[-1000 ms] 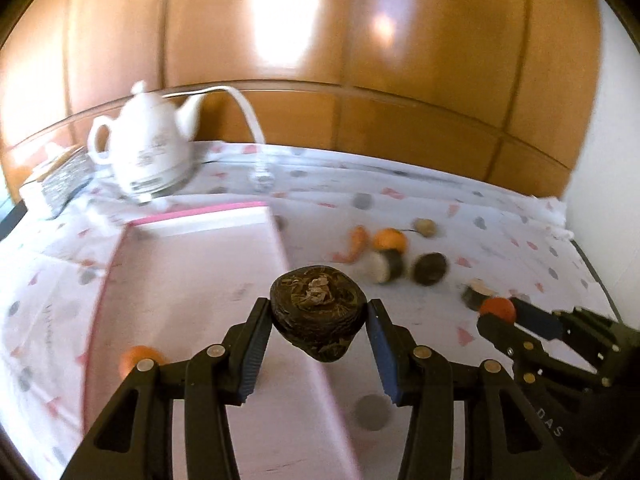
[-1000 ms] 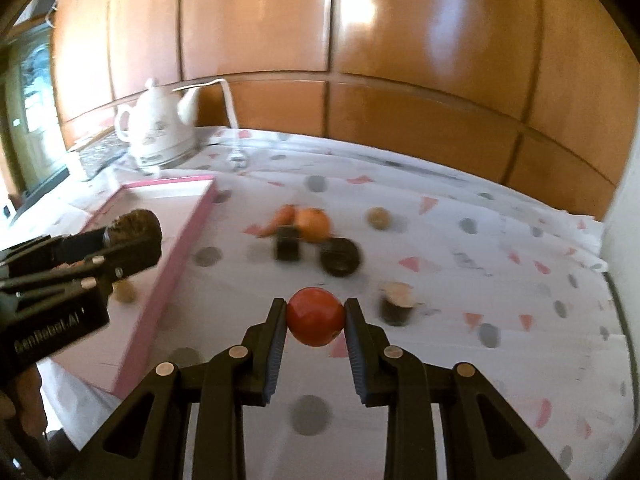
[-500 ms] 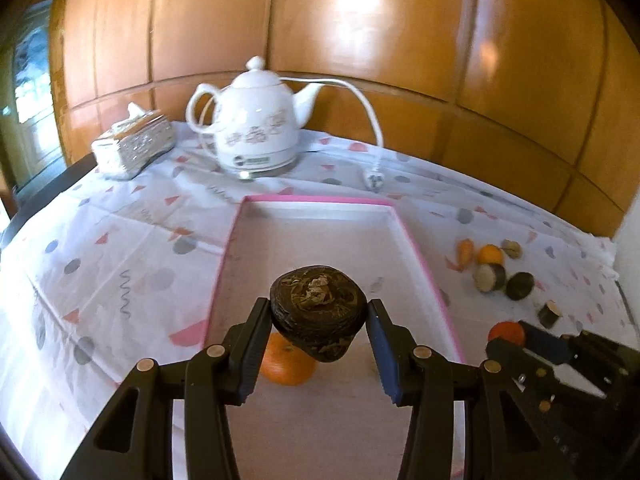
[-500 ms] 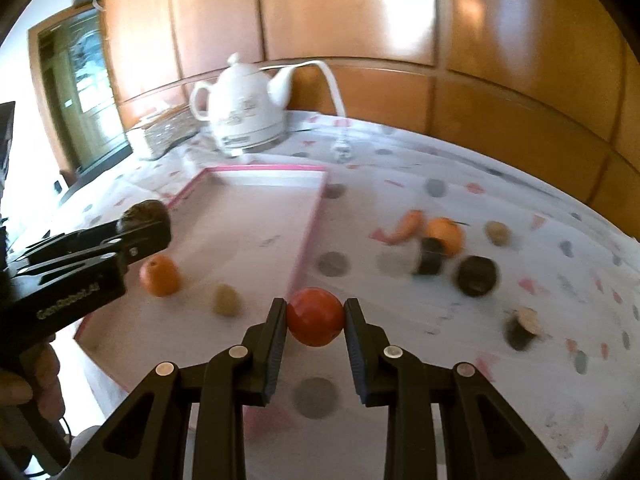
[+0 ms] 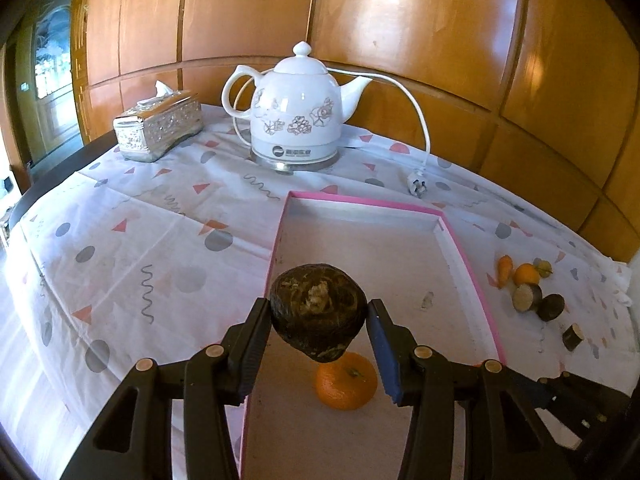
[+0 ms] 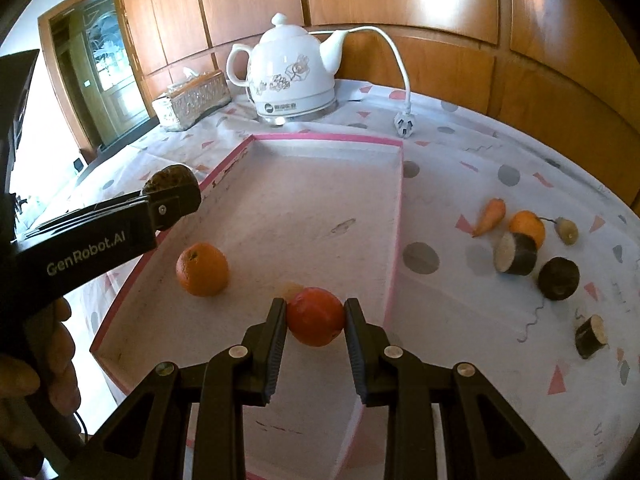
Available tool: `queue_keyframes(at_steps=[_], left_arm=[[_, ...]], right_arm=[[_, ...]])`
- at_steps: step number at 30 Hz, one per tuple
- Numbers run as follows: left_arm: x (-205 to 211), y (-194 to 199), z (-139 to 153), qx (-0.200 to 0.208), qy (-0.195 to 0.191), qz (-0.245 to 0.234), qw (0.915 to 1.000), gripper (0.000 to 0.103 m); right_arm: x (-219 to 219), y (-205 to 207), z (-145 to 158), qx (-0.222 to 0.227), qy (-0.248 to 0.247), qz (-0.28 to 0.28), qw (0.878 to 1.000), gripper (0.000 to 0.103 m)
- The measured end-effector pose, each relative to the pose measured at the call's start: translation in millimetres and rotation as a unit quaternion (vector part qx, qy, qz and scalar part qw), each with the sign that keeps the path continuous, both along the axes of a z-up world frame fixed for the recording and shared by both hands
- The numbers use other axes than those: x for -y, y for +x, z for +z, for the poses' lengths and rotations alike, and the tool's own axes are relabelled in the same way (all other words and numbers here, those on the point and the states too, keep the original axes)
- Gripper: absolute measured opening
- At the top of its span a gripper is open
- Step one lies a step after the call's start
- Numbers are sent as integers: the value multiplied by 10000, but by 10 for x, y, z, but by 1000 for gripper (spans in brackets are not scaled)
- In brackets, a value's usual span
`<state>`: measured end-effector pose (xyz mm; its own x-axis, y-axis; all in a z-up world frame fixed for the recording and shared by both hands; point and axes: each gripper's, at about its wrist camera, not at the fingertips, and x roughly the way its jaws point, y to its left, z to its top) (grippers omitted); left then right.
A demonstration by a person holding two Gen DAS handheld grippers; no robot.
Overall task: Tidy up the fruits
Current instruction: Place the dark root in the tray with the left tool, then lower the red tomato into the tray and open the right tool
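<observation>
My left gripper (image 5: 318,322) is shut on a dark brown round fruit (image 5: 318,312) and holds it above the near left edge of the pink-rimmed tray (image 5: 468,264). An orange (image 5: 346,380) lies in the tray just below it. My right gripper (image 6: 316,316) is shut on a red-orange fruit (image 6: 316,316) above the tray's (image 6: 396,216) near right part. The orange (image 6: 203,269) in the tray lies to its left. The left gripper (image 6: 172,196) with the dark fruit (image 6: 170,176) shows at the tray's left rim.
A white kettle (image 5: 298,120) with cord and plug (image 5: 416,186) and a silver tissue box (image 5: 158,130) stand at the back. On the cloth to the right of the tray lie a carrot (image 6: 488,216), an orange (image 6: 528,226) and several dark cut pieces (image 6: 558,278).
Both grippers have swung left with their fruit, from the loose pile over to the tray. The kettle and tissue box have come into full view.
</observation>
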<state>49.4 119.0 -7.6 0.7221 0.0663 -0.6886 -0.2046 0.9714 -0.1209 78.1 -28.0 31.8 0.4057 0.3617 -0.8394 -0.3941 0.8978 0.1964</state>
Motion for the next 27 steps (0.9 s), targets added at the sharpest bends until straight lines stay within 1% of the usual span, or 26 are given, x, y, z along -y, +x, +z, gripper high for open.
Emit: queue_keyframes(at_steps=[2,5,12,21,27], left_arm=[[16,-13,19,46,26,-6,10000,50],[48,-46,60,113,50,13,9999,57],[137,-154,94,109,36,24,9999,57],[210,-273,89,77,51,-12,10000,58],[298,-311,99,83,43,-146,9999,58]], right_arm=[[-25,-16,-15,-35,8,19,10000,29],[-50,-33,-12,-38,29,42,10000,30],[-55,-104,8,-52,92,-26,9999,33],[9,-202,101,140,80,-183,9997,34],[145,-231,147,221,95,-436,9988,34]])
